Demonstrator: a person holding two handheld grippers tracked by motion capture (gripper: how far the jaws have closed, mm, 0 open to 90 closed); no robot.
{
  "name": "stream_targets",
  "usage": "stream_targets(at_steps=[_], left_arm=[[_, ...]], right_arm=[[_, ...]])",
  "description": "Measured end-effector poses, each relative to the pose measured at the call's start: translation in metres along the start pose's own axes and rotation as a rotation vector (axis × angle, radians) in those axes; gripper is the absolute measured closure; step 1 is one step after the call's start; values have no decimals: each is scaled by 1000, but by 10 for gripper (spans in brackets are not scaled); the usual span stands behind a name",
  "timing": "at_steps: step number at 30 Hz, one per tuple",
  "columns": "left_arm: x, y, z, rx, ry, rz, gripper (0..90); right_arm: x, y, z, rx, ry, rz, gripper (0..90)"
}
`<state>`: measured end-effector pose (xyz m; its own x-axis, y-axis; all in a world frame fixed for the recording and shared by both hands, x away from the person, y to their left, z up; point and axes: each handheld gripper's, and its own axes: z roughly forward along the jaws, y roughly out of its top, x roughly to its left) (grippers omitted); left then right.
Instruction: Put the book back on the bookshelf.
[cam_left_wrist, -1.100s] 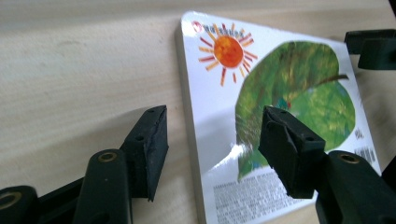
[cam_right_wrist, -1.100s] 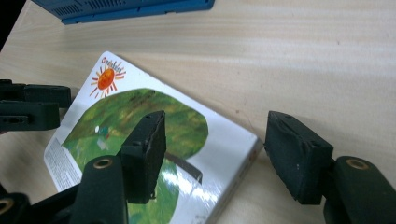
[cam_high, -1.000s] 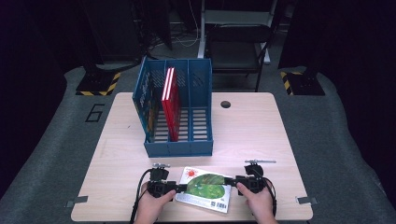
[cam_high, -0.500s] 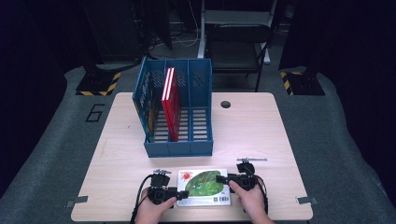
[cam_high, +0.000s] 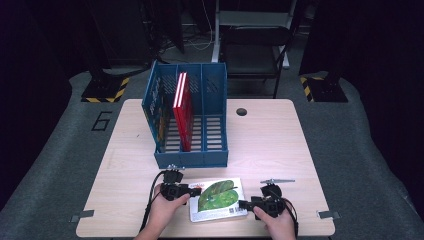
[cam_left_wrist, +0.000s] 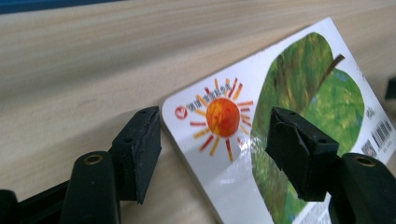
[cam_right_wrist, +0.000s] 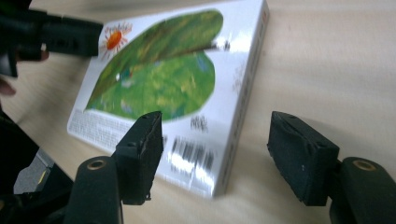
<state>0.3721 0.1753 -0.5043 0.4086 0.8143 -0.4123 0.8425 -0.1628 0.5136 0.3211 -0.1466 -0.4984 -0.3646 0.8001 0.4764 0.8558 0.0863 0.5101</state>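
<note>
Picture book (cam_high: 218, 199) lies flat on the counter (cam_high: 280, 145), near the front edge, just ahead of the blue file rack (cam_high: 187, 120). Glossy white cover, big green leaf, small orange sun at one corner, barcode at the other end. Left gripper (cam_left_wrist: 215, 140): jaws released, straddling the sun corner, one over the cover, one over bare wood. Right gripper (cam_right_wrist: 215, 154): jaws released, straddling the thick barcode edge. Judged stiff, moderately light, board-like; the slick laminate may slip under a shallow pinch. Best hold: across the thickness at an edge, deep bite. A red book (cam_high: 182, 107) stands upright in the rack.
</note>
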Motion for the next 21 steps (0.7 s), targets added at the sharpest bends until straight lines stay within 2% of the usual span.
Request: stream_targets(at_steps=[1, 2, 3, 5, 7, 8, 10, 12, 13, 14, 16, 19, 21], left_arm=[[-1, 1, 3, -7, 7, 3, 350], [-1, 1, 3, -7, 7, 3, 344], [-1, 4, 4, -1, 16, 17, 344], [-1, 5, 5, 5, 17, 19, 351], [-2, 6, 4, 12, 19, 20, 358], [-3, 5, 4, 9, 26, 24, 358], [-5, 2, 3, 24, 30, 51, 358], [-8, -2, 1, 42, 17, 61, 359], [-8, -2, 1, 42, 17, 61, 358], [-11, -8, -1, 43, 29, 78, 358], [-13, -15, -5, 48, 25, 74, 358], [-17, -21, -9, 62, 24, 75, 358], [-20, -30, -14, 84, 23, 81, 358]], right_arm=[[-1, -5, -2, -3, -4, 4, 355], [-1, -9, -5, 6, -4, 28, 364], [-3, -12, -6, 8, -2, 31, 373], [-5, -16, -7, 13, 7, 26, 381], [-5, -25, -6, 42, 42, 46, 419], [-4, -26, -5, 37, 49, 49, 420], [-1, -27, -2, 39, 64, 48, 419], [1, -25, 1, 35, 67, 54, 393], [2, -24, 2, 22, 57, 41, 376], [3, -21, 3, 20, 47, 39, 375], [2, -16, 6, 15, 34, 27, 367], [0, -11, 10, 1, 35, 27, 360], [-2, 1, 18, -11, 44, 29, 351]])
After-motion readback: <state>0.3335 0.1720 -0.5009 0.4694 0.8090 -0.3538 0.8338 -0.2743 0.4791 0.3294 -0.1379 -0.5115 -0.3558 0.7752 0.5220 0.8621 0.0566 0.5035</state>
